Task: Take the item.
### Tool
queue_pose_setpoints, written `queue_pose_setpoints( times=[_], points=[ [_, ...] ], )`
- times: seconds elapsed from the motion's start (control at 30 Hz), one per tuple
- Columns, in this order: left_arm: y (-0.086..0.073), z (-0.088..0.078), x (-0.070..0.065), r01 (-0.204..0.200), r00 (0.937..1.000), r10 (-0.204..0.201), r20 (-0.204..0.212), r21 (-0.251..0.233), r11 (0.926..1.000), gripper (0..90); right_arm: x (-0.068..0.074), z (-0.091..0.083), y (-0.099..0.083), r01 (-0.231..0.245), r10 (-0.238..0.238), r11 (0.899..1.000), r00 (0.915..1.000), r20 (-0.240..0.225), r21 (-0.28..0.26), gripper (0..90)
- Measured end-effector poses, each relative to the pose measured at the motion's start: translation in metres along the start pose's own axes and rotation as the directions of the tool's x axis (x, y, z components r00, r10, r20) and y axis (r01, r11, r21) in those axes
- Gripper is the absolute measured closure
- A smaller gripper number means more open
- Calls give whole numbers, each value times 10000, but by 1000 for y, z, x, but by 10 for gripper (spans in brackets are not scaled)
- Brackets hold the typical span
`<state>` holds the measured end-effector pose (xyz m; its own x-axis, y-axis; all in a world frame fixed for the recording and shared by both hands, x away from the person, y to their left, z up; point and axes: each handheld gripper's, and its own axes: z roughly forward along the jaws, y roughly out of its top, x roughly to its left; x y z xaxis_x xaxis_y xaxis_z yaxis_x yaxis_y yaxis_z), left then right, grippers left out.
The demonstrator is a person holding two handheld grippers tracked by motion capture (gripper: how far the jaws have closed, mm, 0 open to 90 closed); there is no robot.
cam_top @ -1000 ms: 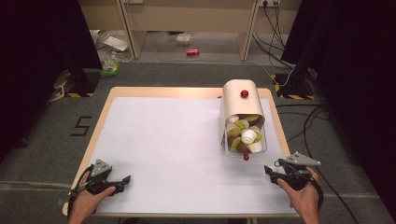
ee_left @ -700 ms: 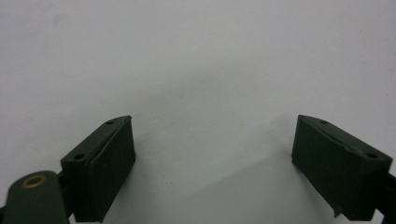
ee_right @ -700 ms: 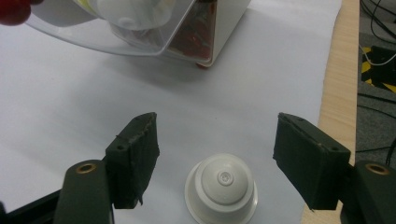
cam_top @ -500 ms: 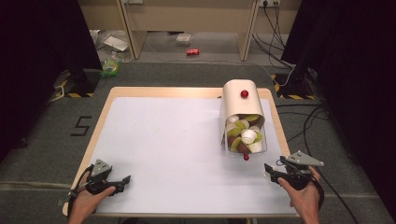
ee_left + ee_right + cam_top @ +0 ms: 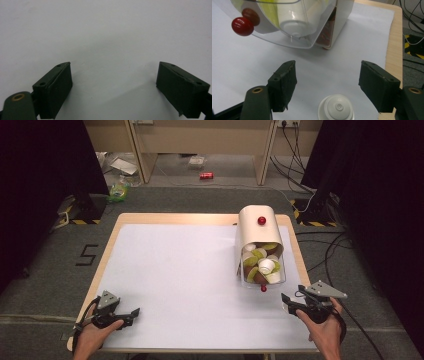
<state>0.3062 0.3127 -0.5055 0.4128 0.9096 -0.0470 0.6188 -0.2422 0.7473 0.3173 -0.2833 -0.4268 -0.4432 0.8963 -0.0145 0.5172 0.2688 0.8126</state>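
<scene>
A cream capsule dispenser [image 5: 256,226] with a red knob on top stands at the table's right side. Its clear front bin [image 5: 263,269] holds several green, white and brown capsules and has a red knob [image 5: 242,26] at its lip. My right gripper [image 5: 289,300] rests near the front right edge, just short of the bin. Its jaws have just been opening, and a white capsule [image 5: 336,107] lies on the table between them, untouched by the pads [image 5: 284,85]. My left gripper [image 5: 133,312] sits at the front left, open [image 5: 115,75] over bare white table.
The white table top [image 5: 180,270] has a wooden rim [image 5: 395,45] close to my right gripper. Cables [image 5: 325,255] run over the floor to the right, and a red can [image 5: 206,175] lies on the floor beyond the table.
</scene>
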Motion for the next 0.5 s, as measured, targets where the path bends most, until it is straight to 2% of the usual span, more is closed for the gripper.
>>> queue_pose_setpoints(
  times=[0.5],
  points=[
    [0,0,0,2,10000,-2,1,-1,10000,125,4,-4,4,79,-79,9998,10000,-23,-203,307]
  ],
)
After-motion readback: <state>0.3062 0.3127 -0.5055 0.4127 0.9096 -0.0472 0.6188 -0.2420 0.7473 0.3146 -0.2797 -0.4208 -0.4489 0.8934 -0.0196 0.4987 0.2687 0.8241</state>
